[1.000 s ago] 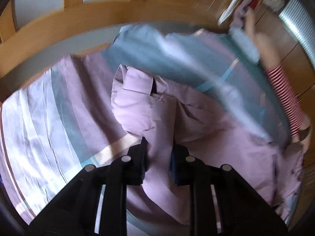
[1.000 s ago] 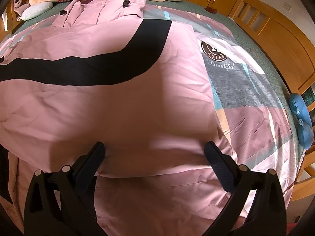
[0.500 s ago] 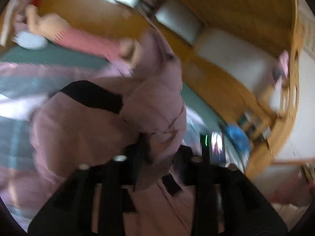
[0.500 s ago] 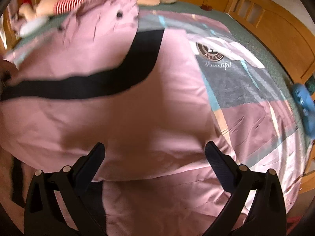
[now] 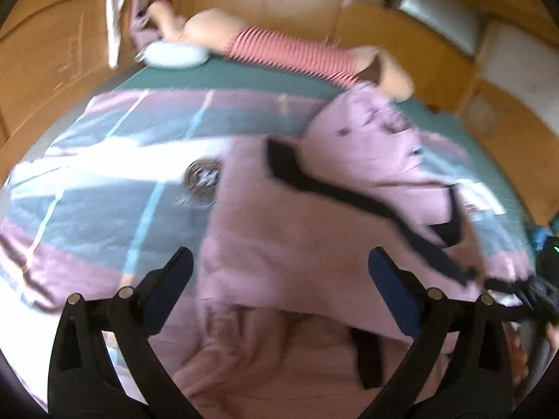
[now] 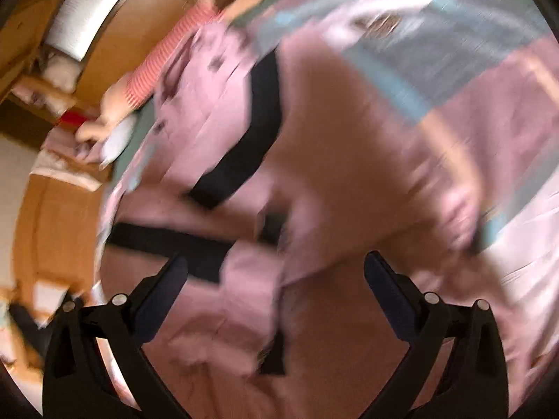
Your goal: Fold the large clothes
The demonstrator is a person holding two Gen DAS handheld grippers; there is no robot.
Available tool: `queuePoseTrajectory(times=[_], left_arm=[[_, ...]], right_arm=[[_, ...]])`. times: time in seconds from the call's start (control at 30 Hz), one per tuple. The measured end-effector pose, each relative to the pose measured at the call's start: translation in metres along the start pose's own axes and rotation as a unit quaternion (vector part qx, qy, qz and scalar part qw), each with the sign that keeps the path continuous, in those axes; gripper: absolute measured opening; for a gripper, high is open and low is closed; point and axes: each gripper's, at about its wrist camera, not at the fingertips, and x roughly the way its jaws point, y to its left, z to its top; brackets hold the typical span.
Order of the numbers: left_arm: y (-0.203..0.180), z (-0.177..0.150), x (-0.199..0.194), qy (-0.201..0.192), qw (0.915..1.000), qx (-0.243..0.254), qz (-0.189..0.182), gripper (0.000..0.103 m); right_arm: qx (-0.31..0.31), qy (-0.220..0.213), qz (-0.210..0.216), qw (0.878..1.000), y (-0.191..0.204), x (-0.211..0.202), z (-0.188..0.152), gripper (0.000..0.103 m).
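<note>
Opening wide, left gripper [image 5: 279,279] hangs over the pink jacket [image 5: 314,237], nothing pinched between its pads. Right gripper [image 6: 272,279] likewise spread, empty, above the same jacket [image 6: 332,174]. Jacket lies partly folded on the patchwork bedspread [image 5: 104,181], black stripe [image 5: 349,199] running toward 4 o'clock. Striped plush toy [image 5: 290,56] at 12 o'clock, along the bed's far edge.

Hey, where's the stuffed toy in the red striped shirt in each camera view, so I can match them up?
Left wrist view: the stuffed toy lies across the top centre, at the head of the bed.
Right wrist view: the same toy runs diagonally at upper left.
Shared landmark: the pink jacket's black stripe sits below the toy in both.
</note>
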Motion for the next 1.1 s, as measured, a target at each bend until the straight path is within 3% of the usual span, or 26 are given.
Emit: queuePoseTrajectory(times=[0.07,0.1,0.13,0.17,0.23,0.3,0.4,0.47,0.53,0.67,0.7,0.73,0.8,0.87,0.93,1.0,1.1], left_arm=[[0.007,-0.003,0.009,0.016,0.9998,-0.015,-0.001,0.101],[0.009,-0.004,0.012,0.023,0.9995,-0.02,-0.001,0.101],[0.012,-0.005,0.014,0.03,0.9993,-0.021,0.003,0.101],[0.012,-0.004,0.019,0.035,0.9992,-0.019,0.009,0.101],[0.014,-0.01,0.022,0.048,0.9985,-0.011,0.023,0.101],[0.011,-0.013,0.025,0.058,0.9981,-0.005,0.022,0.101],[0.003,-0.016,0.031,0.064,0.9978,0.005,0.019,0.101],[0.0,-0.018,0.033,0.065,0.9976,0.013,0.02,0.101],[-0.004,-0.02,0.034,0.067,0.9974,0.02,0.019,0.101],[-0.008,-0.022,0.038,0.071,0.9967,0.031,0.023,0.101],[-0.009,-0.023,0.039,0.071,0.9965,0.035,0.029,0.101],[-0.01,-0.024,0.041,0.071,0.9962,0.037,0.034,0.101],[-0.011,-0.025,0.044,0.071,0.9955,0.042,0.045,0.101],[-0.012,-0.026,0.049,0.073,0.9944,0.046,0.061,0.101],[-0.014,-0.027,0.053,0.077,0.9933,0.049,0.071,0.101],[-0.015,-0.027,0.058,0.087,0.9923,0.05,0.072,0.101],[-0.013,-0.028,0.063,0.099,0.9923,0.04,0.063,0.101]], right_arm=[[-0.024,0.036,-0.004,0.999,0.014,0.018,-0.014,0.092],[-0.038,0.047,-0.008,0.998,0.022,0.028,-0.021,0.078],[-0.043,0.059,0.006,0.997,0.028,0.036,-0.027,0.054],[-0.046,0.066,0.008,0.997,0.032,0.042,-0.029,0.046],[-0.062,0.056,0.028,0.996,0.041,0.041,-0.03,0.014],[-0.084,0.015,0.029,0.996,0.05,0.027,-0.025,0.012],[-0.13,-0.104,-0.042,0.985,0.062,-0.013,-0.013,0.009],[-0.127,-0.16,-0.09,0.975,0.056,-0.03,0.0,0.008],[-0.115,-0.186,-0.129,0.967,0.041,-0.036,0.013,0.007],[-0.087,-0.152,-0.137,0.975,0.019,-0.02,0.019,0.013],[-0.079,-0.145,-0.139,0.976,0.017,-0.018,0.018,0.026],[-0.074,-0.142,-0.137,0.978,0.016,-0.021,0.017,0.053],[-0.066,-0.161,-0.13,0.976,0.019,-0.028,0.018,0.087],[-0.071,-0.179,-0.143,0.971,0.019,-0.033,0.014,0.09],[-0.081,-0.171,-0.164,0.968,0.013,-0.033,0.013,0.09],[-0.075,-0.136,-0.166,0.974,0.007,-0.019,0.014,0.09],[-0.07,-0.072,-0.13,0.986,0.003,0.01,0.012,0.088]])
